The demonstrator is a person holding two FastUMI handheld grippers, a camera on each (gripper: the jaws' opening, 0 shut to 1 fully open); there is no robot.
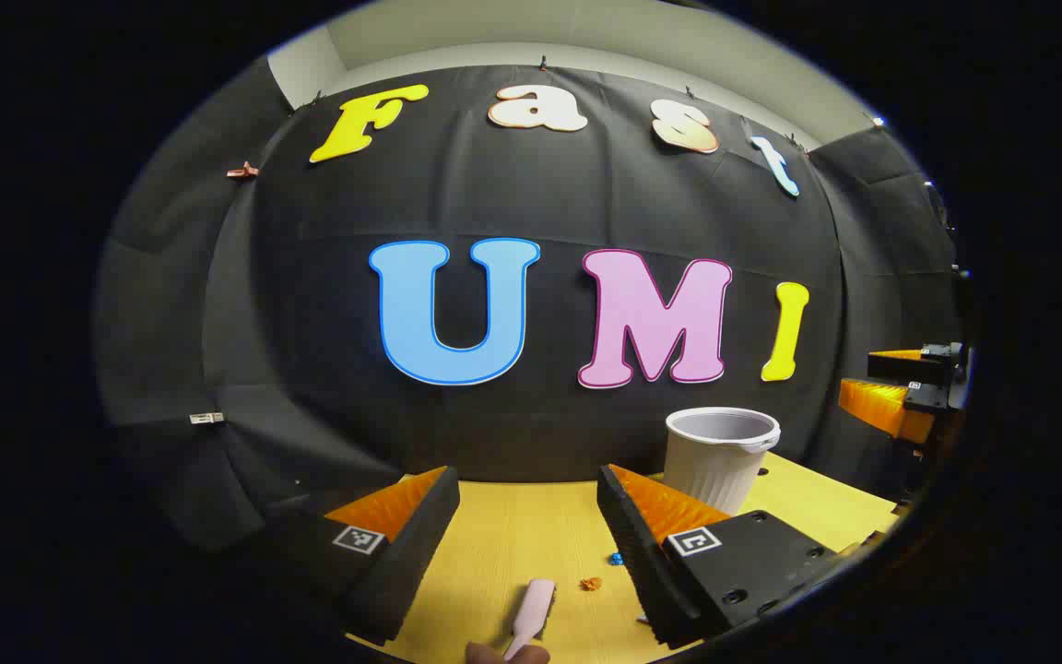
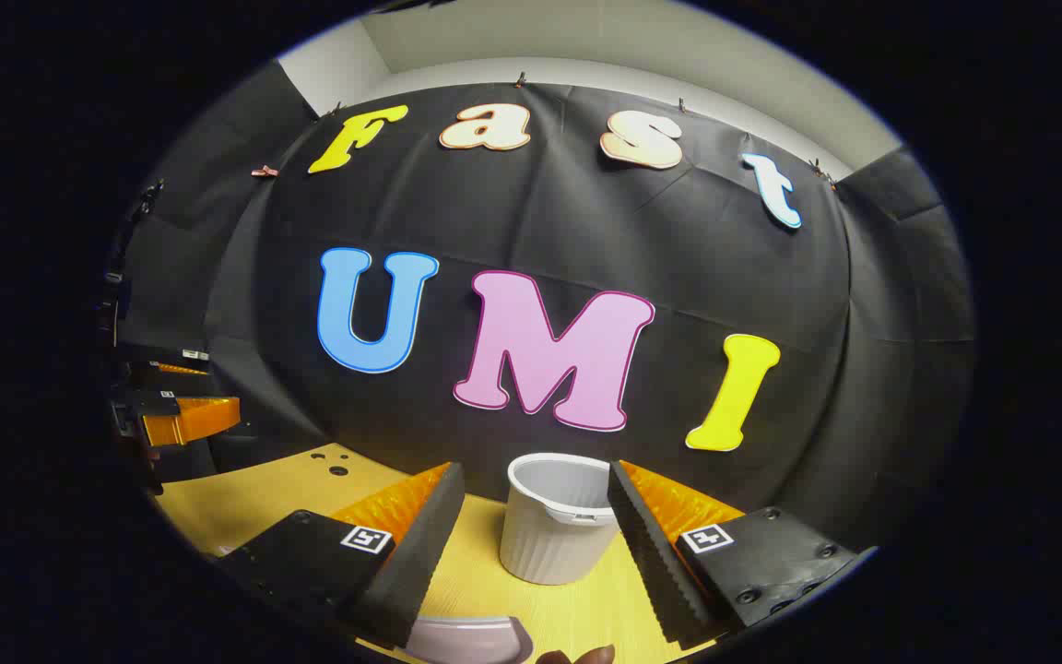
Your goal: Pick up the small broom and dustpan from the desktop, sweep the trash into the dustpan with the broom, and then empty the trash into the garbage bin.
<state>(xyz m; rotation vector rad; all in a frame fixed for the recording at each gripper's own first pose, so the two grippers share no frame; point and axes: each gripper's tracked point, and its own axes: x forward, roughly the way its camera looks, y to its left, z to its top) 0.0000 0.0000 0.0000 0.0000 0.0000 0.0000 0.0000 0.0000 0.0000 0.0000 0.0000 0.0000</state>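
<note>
In the left gripper view my left gripper (image 1: 526, 480) stands open above the yellow desktop (image 1: 503, 535), with nothing between its fingers. Below it lies a pale pink broom handle (image 1: 534, 610), a fingertip (image 1: 505, 653) touching its near end. Small trash lies beside it: an orange scrap (image 1: 592, 583) and a blue bit (image 1: 616, 558). The white ribbed garbage bin (image 1: 720, 456) stands upright at the back right. In the right gripper view my right gripper (image 2: 536, 475) is open, facing the bin (image 2: 554, 530). A pale dustpan (image 2: 468, 638) lies at the bottom edge, under the fingers.
The black cloth wall closes off the back of the desktop just behind the bin. The right gripper (image 1: 900, 392) shows at the far right of the left gripper view, the left gripper (image 2: 185, 415) at the far left of the right gripper view. Small holes (image 2: 337, 468) mark the desktop's back left.
</note>
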